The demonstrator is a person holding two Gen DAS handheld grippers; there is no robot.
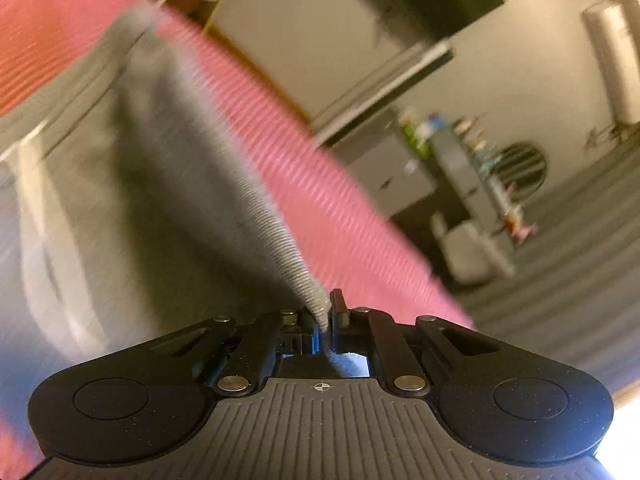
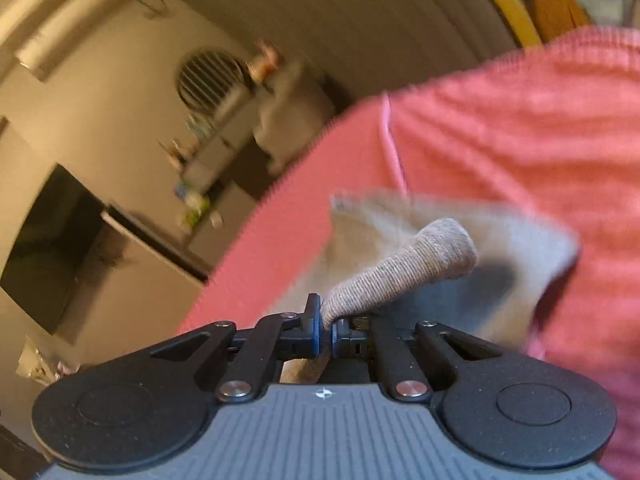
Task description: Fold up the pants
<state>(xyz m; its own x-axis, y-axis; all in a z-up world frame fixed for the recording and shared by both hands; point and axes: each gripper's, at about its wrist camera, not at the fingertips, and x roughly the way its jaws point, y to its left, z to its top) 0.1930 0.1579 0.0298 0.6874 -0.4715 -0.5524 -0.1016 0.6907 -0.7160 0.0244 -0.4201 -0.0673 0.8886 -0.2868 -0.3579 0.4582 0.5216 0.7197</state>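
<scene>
Grey pants (image 1: 132, 200) lie on the pink bedspread (image 1: 328, 200); left gripper (image 1: 326, 316) and right gripper (image 2: 326, 324) both pinch ribbed edge. Soft, light knit, probably floppy: grip the thick hem.

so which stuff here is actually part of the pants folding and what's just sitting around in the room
Part of the job:
- grey pants, lying on the pink cover
- left gripper, shut on a ribbed edge of the pants
- right gripper, shut on another ribbed edge

Just lying about:
- dark screen on the wall
- cluttered shelf
- round vent
</scene>
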